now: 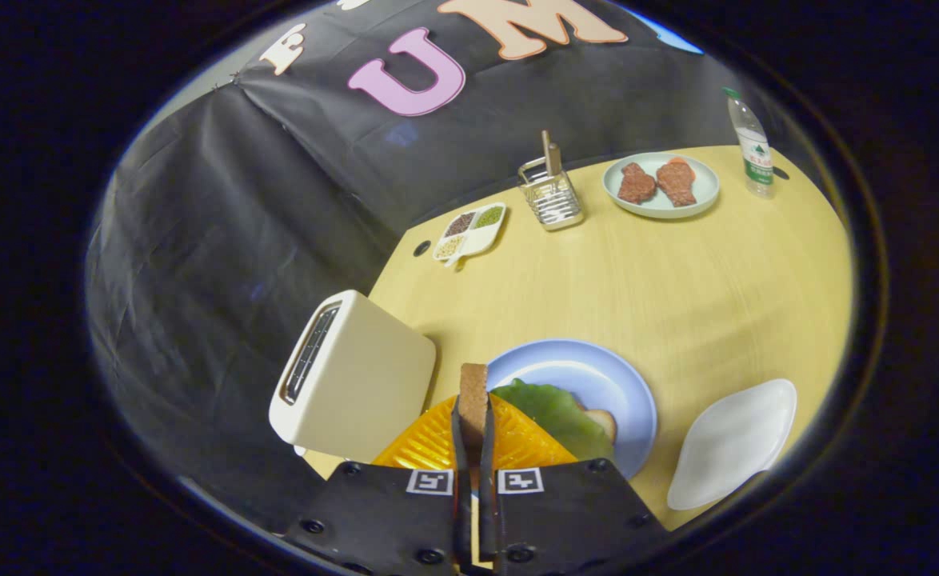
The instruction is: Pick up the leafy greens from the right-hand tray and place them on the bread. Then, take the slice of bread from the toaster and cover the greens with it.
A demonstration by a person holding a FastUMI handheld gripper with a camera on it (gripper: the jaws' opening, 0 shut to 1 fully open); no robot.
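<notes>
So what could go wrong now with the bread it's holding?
The gripper pinches the bread slice by its thin edges, so it might slip or twist before it gets over the leafy greens on the blue plate. It could also land crooked, leaving some greens uncovered or nudging them off the bottom bread. The toaster stands close beside the gripper, so a sideways swing might bump it.
</notes>
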